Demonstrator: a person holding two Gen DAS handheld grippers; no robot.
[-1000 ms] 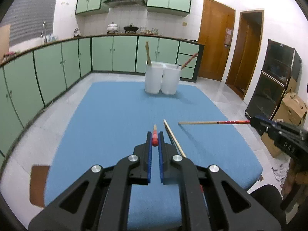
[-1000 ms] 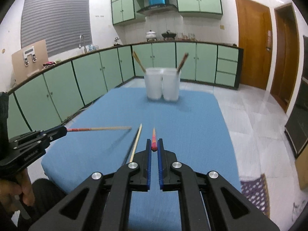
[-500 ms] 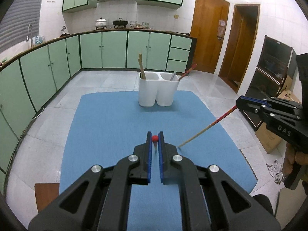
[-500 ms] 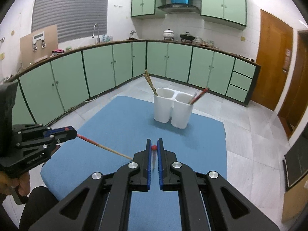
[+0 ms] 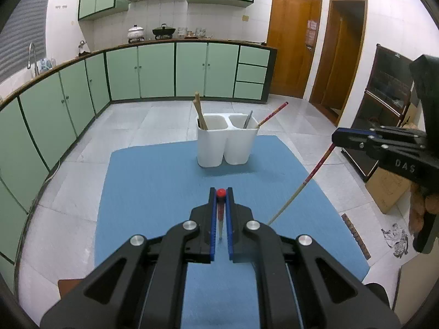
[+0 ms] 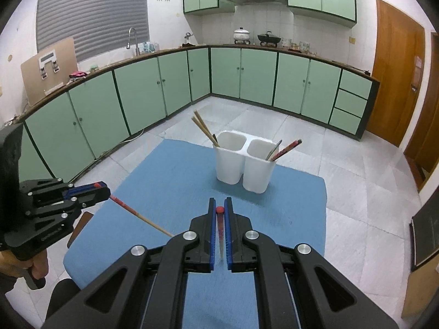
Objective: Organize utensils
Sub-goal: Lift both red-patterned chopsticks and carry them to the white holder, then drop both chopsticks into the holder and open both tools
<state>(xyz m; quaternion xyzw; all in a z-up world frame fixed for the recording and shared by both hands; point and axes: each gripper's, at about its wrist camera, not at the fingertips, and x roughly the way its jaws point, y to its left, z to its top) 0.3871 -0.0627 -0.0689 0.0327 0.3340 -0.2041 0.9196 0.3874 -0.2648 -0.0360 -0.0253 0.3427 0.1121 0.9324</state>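
My left gripper (image 5: 221,192) is shut on a red-ended chopstick (image 5: 221,213) that hangs down between its fingers. My right gripper (image 6: 219,209) is shut on a matching red-ended chopstick (image 6: 220,233), which also shows in the left wrist view (image 5: 301,186). The left gripper's chopstick shows in the right wrist view (image 6: 140,215). Both grippers are held high above the blue mat (image 5: 153,181). A white two-compartment holder (image 5: 225,142) stands at the mat's far end; its left cup holds wooden chopsticks (image 6: 204,130), its right cup a red chopstick (image 6: 285,148) and a metal utensil (image 5: 247,119).
The mat (image 6: 170,175) lies on a table surrounded by a tiled floor. Green cabinets (image 6: 247,76) line the left and far walls. A dark cabinet (image 5: 384,104) and a cardboard box (image 5: 389,189) stand at the right. A brown seat corner (image 6: 79,226) shows at the mat's left.
Both grippers have risen from the mat, each lifting a chopstick, and tipped so the chopsticks hang downward. The holder now sits lower and nearer in both views.
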